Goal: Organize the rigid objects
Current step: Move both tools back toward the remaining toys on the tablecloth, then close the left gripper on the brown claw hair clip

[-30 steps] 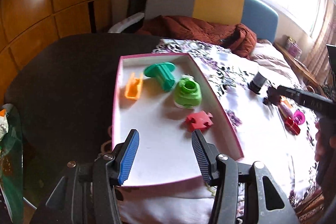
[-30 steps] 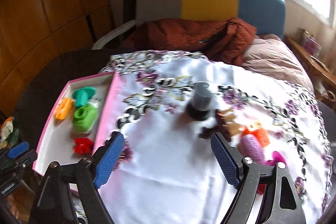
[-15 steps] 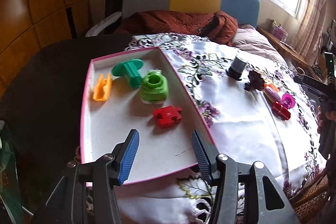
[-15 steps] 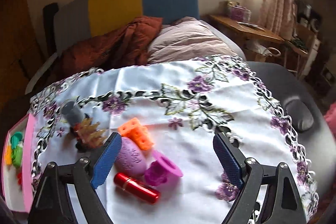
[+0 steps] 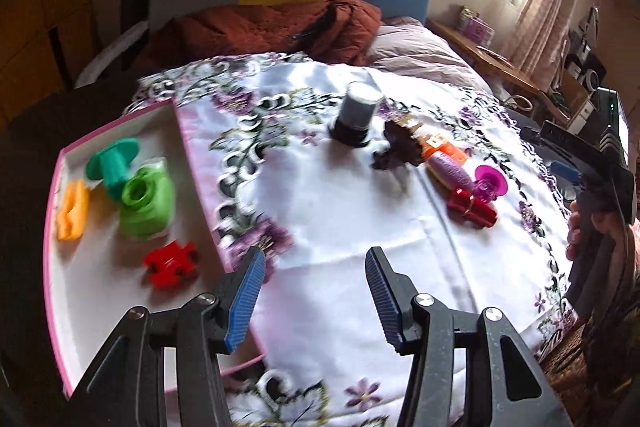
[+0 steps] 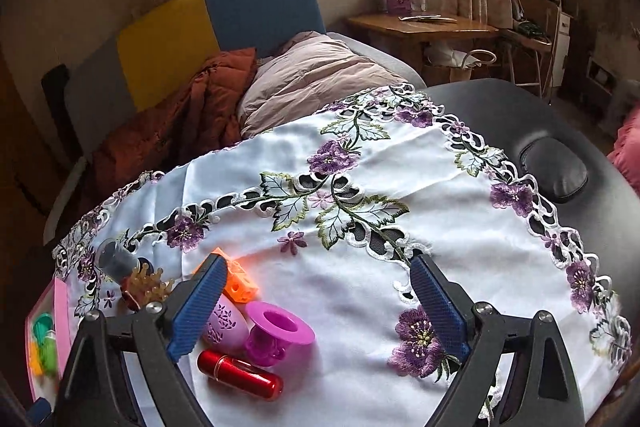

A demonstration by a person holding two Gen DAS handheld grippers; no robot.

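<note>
While the left gripper [image 5: 316, 291] hangs over the white cloth [image 5: 352, 227] at the bottom of the left wrist view, its jaws stand partly apart with nothing in them. At the left sits a pink tray [image 5: 52, 267] with a red puzzle piece [image 5: 170, 263], a green toy [image 5: 146, 203], a teal peg [image 5: 112, 163] and an orange clip [image 5: 72, 211] inside. At the right, loose on the cloth, lie a grey cup [image 5: 358, 115], a red tube [image 5: 472, 207] and a pink spool [image 5: 490, 183].

From the right wrist view, the right gripper [image 6: 316, 307] is wide and has just been opening, with nothing between its jaws. At the lower left, the red tube [image 6: 240, 373], pink spool [image 6: 276, 331], a purple egg [image 6: 222, 323] and an orange block [image 6: 238, 281] lie close together.
</note>
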